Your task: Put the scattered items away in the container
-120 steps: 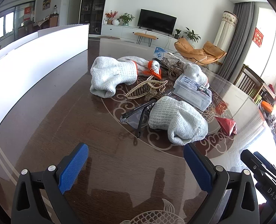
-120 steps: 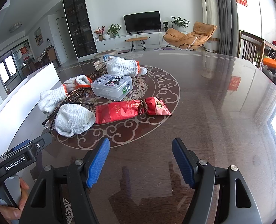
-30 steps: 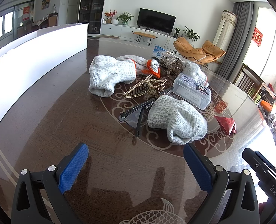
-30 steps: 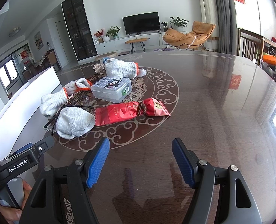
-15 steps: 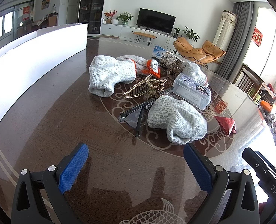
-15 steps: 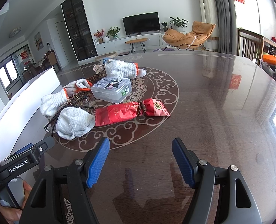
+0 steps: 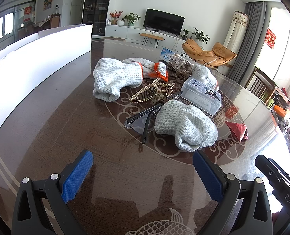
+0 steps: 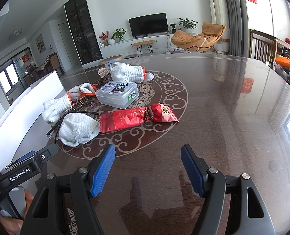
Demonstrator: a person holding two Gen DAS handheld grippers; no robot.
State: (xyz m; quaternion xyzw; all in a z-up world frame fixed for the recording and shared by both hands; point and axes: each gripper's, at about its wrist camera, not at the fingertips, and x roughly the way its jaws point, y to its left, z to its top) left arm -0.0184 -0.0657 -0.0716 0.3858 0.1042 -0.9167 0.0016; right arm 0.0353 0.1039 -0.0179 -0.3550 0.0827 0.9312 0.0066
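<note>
A heap of items lies on the dark round table: a grey knit glove (image 7: 186, 125) (image 8: 77, 128) nearest, black glasses (image 7: 145, 115) beside it, a gold hair claw (image 7: 152, 93), an orange-cuffed glove (image 7: 115, 77) (image 8: 55, 105), a clear plastic box (image 7: 202, 98) (image 8: 117, 94) and a red snack packet (image 8: 137, 118) (image 7: 237, 130). A white container (image 7: 33, 58) (image 8: 27, 107) runs along the left. My left gripper (image 7: 143, 176) is open and empty, short of the nearest glove. My right gripper (image 8: 147, 171) is open and empty, short of the red packet.
Another orange-cuffed glove (image 8: 128, 73) and a blue-white carton (image 7: 166, 54) lie at the far side of the heap. Wooden chairs (image 8: 262, 47) stand past the table's right edge. A hand (image 8: 13, 221) holds the left gripper's handle. Bare tabletop (image 8: 233, 107) spreads to the right.
</note>
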